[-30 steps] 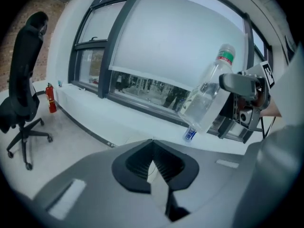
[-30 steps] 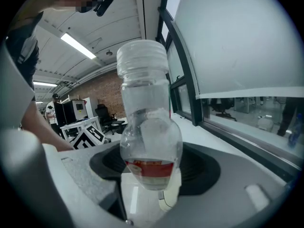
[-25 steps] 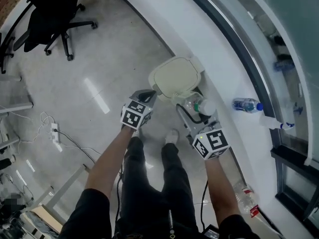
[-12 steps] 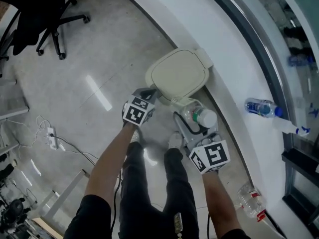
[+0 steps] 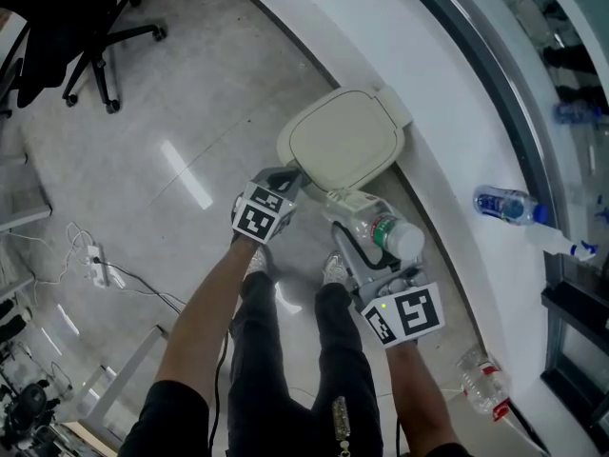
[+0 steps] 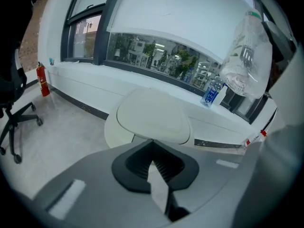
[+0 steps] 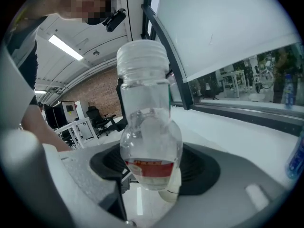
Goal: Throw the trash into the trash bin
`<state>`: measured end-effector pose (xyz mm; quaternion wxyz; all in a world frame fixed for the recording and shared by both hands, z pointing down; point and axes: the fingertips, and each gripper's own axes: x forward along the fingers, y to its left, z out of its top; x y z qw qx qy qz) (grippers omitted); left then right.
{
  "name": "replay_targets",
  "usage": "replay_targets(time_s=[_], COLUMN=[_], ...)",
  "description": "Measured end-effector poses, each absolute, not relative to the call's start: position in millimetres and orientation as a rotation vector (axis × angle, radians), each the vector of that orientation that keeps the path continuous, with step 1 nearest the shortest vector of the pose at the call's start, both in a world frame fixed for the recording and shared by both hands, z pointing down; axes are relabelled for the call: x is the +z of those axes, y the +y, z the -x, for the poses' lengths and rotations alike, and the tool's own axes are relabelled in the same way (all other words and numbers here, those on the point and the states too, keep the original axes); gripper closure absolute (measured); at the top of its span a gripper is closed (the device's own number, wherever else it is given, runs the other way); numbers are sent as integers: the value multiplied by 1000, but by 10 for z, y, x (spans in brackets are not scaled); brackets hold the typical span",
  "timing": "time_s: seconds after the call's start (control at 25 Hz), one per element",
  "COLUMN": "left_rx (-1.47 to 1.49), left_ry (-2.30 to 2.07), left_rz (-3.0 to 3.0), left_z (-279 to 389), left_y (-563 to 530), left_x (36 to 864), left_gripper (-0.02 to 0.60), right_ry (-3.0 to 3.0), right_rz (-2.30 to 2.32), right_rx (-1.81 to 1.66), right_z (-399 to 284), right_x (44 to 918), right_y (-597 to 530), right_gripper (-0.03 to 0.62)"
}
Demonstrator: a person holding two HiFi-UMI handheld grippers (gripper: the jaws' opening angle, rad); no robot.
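The trash bin stands against the white ledge with its cream lid down; in the left gripper view the bin sits straight ahead. My left gripper is shut and empty, its tips at the lid's near edge; whether they touch it I cannot tell. My right gripper is shut on a clear plastic bottle with a white cap, held just right of the bin's near side. Seen from the right gripper, the bottle stands cap up between the jaws, showing a red label.
A blue-labelled bottle lies on the white ledge, and a crushed bottle on the floor at the right. A black office chair and a power strip with cables are at the left. A person's shoes are near the bin.
Both grippers have come down closer to the bin, the right one with the bottle still in it. The lid stays down.
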<state>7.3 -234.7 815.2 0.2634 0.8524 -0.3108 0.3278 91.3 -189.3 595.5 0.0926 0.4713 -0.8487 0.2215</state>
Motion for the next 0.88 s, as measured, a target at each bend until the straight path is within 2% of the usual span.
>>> replay_targets(time_s=[0.44, 0.88], left_rx=[854, 877], left_ry=[-856, -812], left_rz=[-2331, -2338], left_z=[-62, -81], left_y=[-2331, -2354], left_x=[8144, 8086], left_gripper=[577, 575], right_ry=[-2517, -2463], right_rz=[-1386, -1424], right_rx=[641, 619], right_z=[-749, -931], right_x=[5926, 6033], right_y=[-1809, -1862], right_gripper=[289, 289])
